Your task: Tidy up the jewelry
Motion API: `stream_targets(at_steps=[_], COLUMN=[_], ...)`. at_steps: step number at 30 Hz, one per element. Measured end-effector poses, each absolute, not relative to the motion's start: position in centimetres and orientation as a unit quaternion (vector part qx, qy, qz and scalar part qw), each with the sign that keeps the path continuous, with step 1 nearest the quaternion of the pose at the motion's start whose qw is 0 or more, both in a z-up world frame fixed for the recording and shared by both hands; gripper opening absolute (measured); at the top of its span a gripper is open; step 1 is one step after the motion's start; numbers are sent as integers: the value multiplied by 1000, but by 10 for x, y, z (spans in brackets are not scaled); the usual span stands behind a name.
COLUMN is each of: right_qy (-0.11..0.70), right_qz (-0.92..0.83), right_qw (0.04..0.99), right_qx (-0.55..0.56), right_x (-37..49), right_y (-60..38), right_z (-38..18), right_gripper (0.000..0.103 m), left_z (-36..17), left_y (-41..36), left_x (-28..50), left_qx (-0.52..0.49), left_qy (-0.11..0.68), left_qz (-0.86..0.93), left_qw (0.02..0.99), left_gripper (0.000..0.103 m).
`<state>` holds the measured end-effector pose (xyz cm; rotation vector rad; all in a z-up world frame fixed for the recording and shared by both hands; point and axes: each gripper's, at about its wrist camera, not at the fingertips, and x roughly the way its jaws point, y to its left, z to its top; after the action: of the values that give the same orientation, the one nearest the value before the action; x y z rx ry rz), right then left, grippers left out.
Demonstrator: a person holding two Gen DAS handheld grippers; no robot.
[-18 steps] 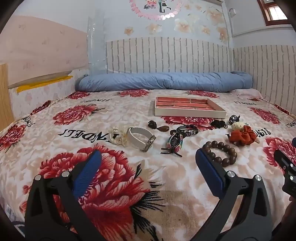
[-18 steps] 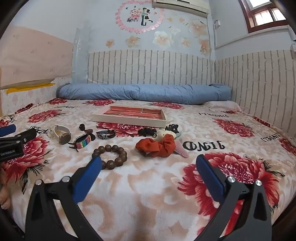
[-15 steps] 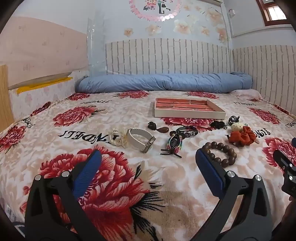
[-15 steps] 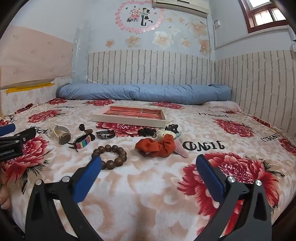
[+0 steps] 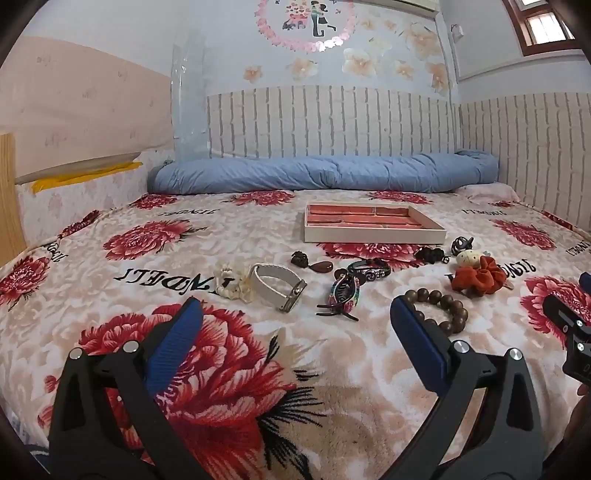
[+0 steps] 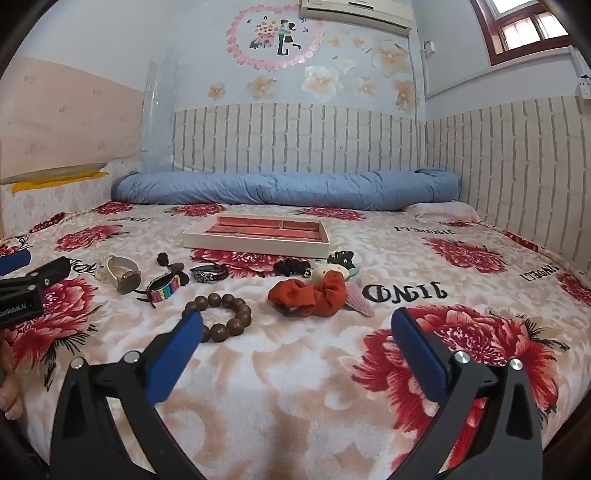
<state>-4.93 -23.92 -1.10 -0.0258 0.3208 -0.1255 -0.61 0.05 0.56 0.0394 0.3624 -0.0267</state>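
Both claws hover low over the near part of the bed, each spread wide and holding nothing. The left claw (image 5: 295,321) has bare blanket (image 5: 110,288) between its blue fingers (image 5: 173,343), with open bed to its left all the way to the wall-side edge. The right claw (image 6: 295,325) has open blanket ahead and to its right, toward the brick-patterned wall (image 6: 517,166); its left finger (image 6: 177,347) overlaps the near rim of the wooden bead bracelet (image 6: 221,312) in view, though whether they touch I cannot tell.

The jewelry tray (image 5: 373,223) lies flat toward the middle of the bed, its long axis running side to side, red compartments facing up. The loose pieces are strung in a rough row just in front of it. From the left: a cream scrunchie (image 5: 231,278) touching a white watch (image 5: 277,286) whose band loop stands on edge; a small dark clip and brown pendant (image 5: 312,262); a multicoloured claw clip (image 5: 343,295) with prongs pointing toward the near edge; a dark bracelet (image 5: 369,269); and the orange scrunchie (image 5: 478,277) with small hair pieces behind it.

The bed wears a fleecy beige blanket with big red flowers. A rolled blue quilt (image 6: 288,188) lies along the headboard wall, under flower decals and an air conditioner (image 6: 354,11).
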Motion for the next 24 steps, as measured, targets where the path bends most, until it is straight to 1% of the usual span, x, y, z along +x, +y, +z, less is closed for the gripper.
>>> stream_targets(at_steps=[24], right_qy=[145], right_qz=[-63], right_qw=[987], right_qx=[-10], right_x=[-53], right_y=[-237], right_z=[-7], right_gripper=[99], left_z=[7], left_y=[1], left_x=[-9], left_qx=[20], left_qy=[167], left_qz=[-19], left_qw=[986], left_gripper=[98])
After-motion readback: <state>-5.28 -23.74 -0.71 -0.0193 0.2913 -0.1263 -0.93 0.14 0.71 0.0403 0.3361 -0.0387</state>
